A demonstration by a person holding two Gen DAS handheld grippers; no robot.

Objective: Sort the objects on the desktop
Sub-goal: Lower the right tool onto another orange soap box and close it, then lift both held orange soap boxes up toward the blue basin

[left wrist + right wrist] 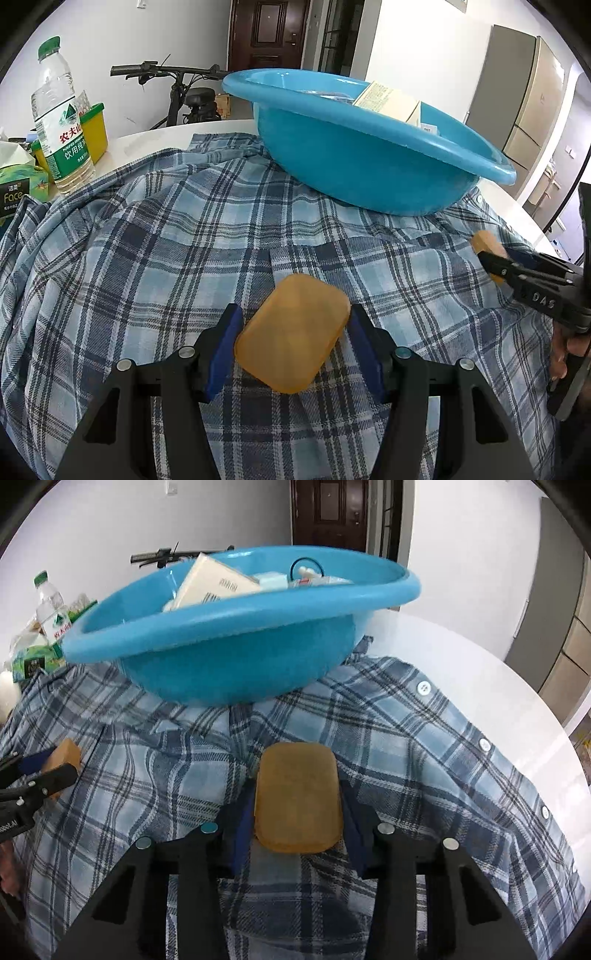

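Bright daylight, sharp, fisheye-warped edges

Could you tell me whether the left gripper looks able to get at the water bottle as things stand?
Probably not yet: the left gripper is shut on a bar, though only shirt lies before the bottle.

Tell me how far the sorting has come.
Done: the basin already holds a book and small items. In hand: each hand-held gripper, left and right, grips an orange soap bar. Left: both bars still go in; bottle remains beside the shirt.
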